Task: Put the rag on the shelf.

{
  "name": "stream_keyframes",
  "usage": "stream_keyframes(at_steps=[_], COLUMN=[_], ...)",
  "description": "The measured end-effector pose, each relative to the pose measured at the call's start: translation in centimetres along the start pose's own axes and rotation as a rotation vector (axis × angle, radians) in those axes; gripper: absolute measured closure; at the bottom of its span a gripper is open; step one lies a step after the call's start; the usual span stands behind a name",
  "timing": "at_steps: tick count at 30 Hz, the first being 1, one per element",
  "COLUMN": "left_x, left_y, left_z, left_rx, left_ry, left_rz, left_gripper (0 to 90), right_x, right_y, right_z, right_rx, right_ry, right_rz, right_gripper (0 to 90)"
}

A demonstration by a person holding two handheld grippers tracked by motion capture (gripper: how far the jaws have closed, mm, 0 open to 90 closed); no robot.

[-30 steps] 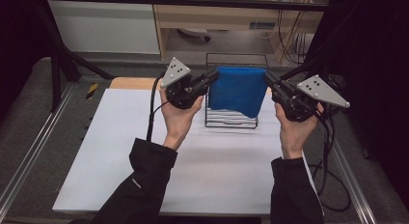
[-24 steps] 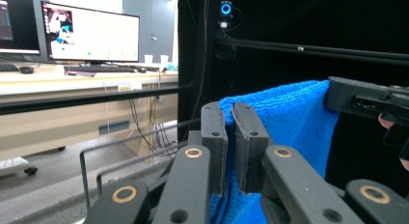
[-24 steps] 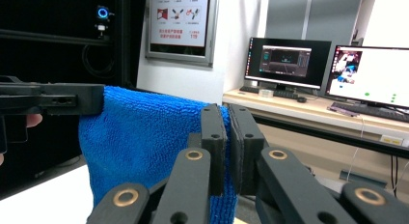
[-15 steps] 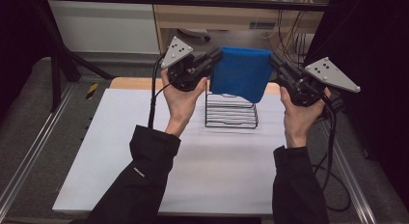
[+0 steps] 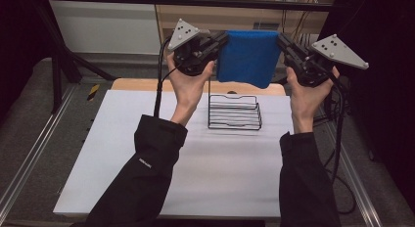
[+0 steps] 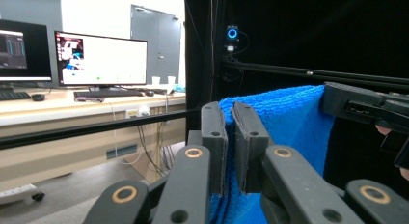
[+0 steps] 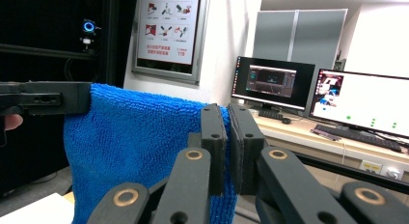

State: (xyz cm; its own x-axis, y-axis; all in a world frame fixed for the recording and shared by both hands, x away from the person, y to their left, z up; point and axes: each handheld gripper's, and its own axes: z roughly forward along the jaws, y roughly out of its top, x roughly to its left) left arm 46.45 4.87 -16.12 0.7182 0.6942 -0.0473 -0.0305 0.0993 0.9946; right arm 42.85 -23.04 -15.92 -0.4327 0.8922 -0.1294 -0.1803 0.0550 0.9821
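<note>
Overhead, blue towel (image 5: 248, 56) hangs well above wire rack (image 5: 234, 112), corners pinched.

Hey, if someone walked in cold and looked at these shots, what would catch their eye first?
The bright blue cloth, stretched in the air between the left gripper and the right gripper, each clamped on an upper corner above the far end of the white table. Next, the black wire rack standing on the table right beneath the cloth. In the gripper views, lit monitors glow on desks behind.
</note>
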Motion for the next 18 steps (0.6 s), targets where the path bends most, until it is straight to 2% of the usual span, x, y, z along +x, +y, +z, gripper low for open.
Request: stream_keyframes(at_steps=[7, 14, 18], left_x=[0.8, 2.0, 2.6], left_y=[0.4, -0.3, -0.6], left_z=[1.3, 2.6, 3.0], left_rx=[0.004, 0.013, 0.020], left_ry=[0.022, 0.036, 0.051], left_rz=[-0.008, -0.029, -0.024], left_gripper=[84.1, 84.0, 84.1], right_x=[-1.0, -1.9, -2.3], right_y=[0.2, -0.4, -1.0], right_z=[1.9, 3.9, 4.9], right_rx=[0.009, 0.021, 0.035], right_ry=[-0.014, -0.020, -0.018], right_rz=[-0.015, -0.020, -0.027], right_gripper=[86.4, 86.5, 86.5])
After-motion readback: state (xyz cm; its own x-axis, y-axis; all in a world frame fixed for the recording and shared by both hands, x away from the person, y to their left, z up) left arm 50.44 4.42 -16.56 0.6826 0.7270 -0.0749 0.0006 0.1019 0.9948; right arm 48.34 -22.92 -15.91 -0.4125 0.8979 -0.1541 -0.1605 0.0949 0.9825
